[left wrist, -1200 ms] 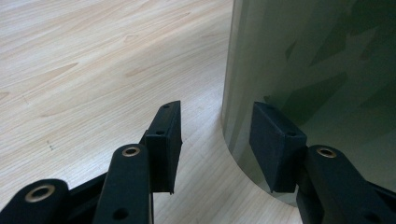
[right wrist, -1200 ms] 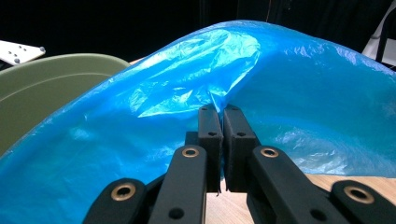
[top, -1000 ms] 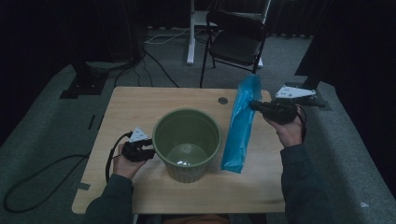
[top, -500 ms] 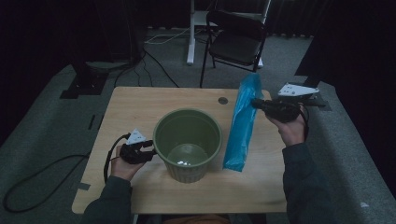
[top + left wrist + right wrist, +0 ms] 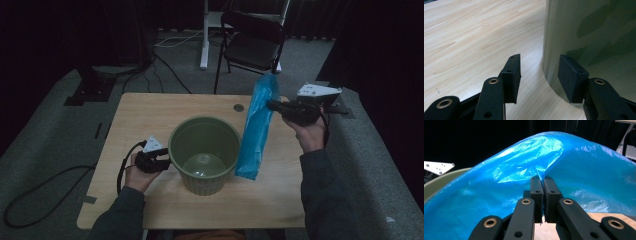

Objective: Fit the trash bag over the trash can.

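1. Near the middle of the tabletop (image 5: 150, 115), seen from the high view, stands a green bucket (image 5: 205, 152), upright and open-topped; the left claw (image 5: 159, 161) sits just beside its wall toward the left edge, and the right claw (image 5: 272, 105) holds a blue plastic bag (image 5: 256, 130) up by its top near the far right corner, the bag's lower end down beside the bucket
2. Left gripper view: the left claw (image 5: 539, 75) is spread wide and grips nothing, one jaw on or just at the green bucket (image 5: 594, 37) wall, the other over bare wood
3. Right gripper view: the right claw (image 5: 543, 195) is pinched closed on a gathered fold of the blue plastic bag (image 5: 579, 170)
4. My guess is that the bag is meant to line the bucket; to do it well, steady the bucket with the left claw, lift the film clear of the rim, and keep the pinch firm, since thin plastic slips
5. No brand, label or writing can be read
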